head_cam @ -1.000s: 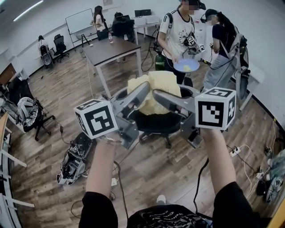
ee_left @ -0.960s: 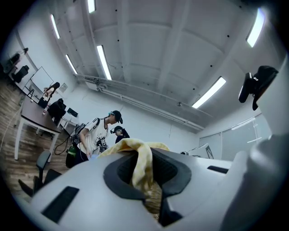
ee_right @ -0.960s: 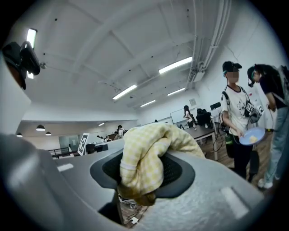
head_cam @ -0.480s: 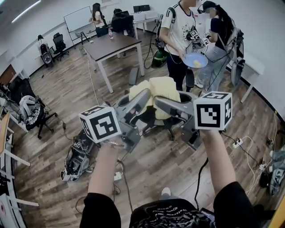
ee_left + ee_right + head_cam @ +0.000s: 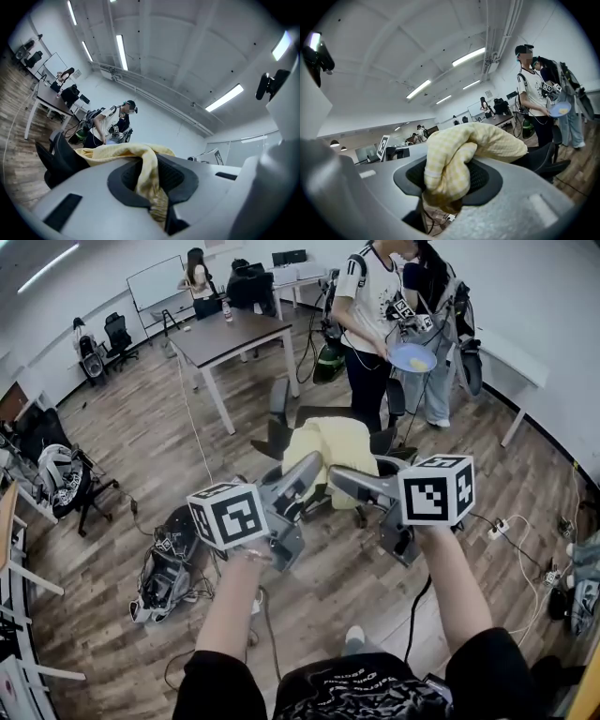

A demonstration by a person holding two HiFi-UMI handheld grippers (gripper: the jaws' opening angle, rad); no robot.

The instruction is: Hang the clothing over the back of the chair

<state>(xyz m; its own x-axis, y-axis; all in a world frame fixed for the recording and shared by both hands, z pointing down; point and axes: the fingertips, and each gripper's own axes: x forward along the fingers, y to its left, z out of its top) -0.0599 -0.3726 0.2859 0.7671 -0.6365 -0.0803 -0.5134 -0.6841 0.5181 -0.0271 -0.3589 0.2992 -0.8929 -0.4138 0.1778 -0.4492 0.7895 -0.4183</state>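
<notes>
Left gripper (image 5: 153, 165): the fingers (image 5: 180, 180) are drawn almost together, and a thin fold of the yellow checked garment (image 5: 117, 152) is pinched between the pads.
Right gripper (image 5: 450, 180): the fingers (image 5: 486, 180) are set further apart, and a thick bunched roll of the same garment (image 5: 480, 140) is clamped between them.
Garment relative to fingers: the cloth is gripped at its near edge, one corner in each gripper. From both sets of pads it runs forward, away from the person.
Garment position, head view: the garment (image 5: 328, 444) is spread between the left gripper (image 5: 312, 463) and the right gripper (image 5: 335, 474), and it lies over the black office chair (image 5: 277, 423). Whether its weight is borne by the chair cannot be told.
Chair: it stands on the wooden floor (image 5: 141, 442), near a desk (image 5: 230, 334).
Change from a second ago: both grippers and the garment are seen lower. The chair's top edge and armrests, formerly hidden behind the cloth, are now exposed beyond it. The grip of each gripper on the cloth is unchanged.
</notes>
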